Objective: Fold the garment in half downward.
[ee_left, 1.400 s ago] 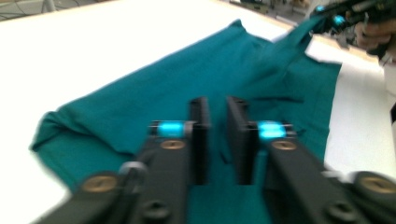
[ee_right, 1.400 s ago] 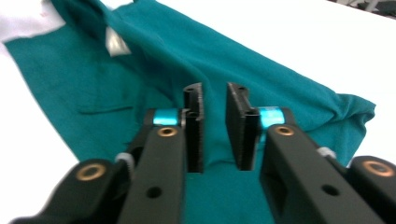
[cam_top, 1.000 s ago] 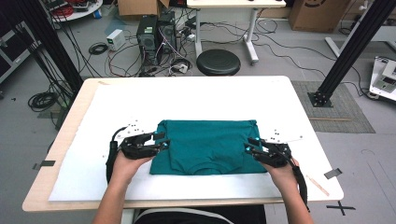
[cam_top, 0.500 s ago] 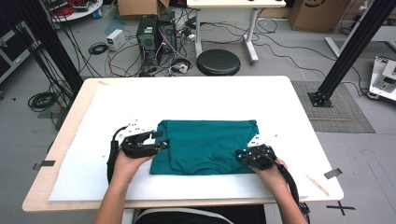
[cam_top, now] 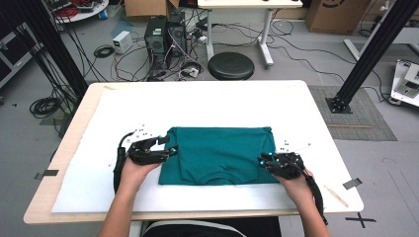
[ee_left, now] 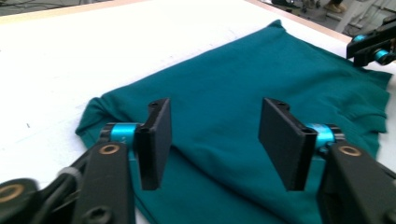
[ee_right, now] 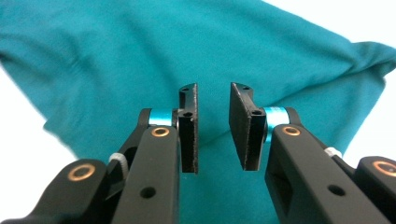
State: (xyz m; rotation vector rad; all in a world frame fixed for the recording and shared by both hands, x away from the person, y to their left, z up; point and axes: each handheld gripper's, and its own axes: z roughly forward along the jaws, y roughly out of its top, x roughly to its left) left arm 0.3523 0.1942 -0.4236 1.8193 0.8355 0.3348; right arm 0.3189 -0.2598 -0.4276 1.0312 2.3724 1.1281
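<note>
A white-covered table (cam_top: 207,106) carries a folded teal shirt (cam_top: 220,154) lying flat between both claws. The left claw (cam_top: 167,149) sits at the shirt's left edge, jaws spread wide and just been opening, pinching nothing. The right claw (cam_top: 263,162) sits at its right edge, jaws slightly parted after just opening, cloth beneath, nothing gripped.

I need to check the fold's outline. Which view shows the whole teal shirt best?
The high view: the folded teal shirt lies entire on the white sheet, all edges visible. The left gripper view gives a low slanted look with its near edge cut off; the right gripper view gives a close-up part.
</note>
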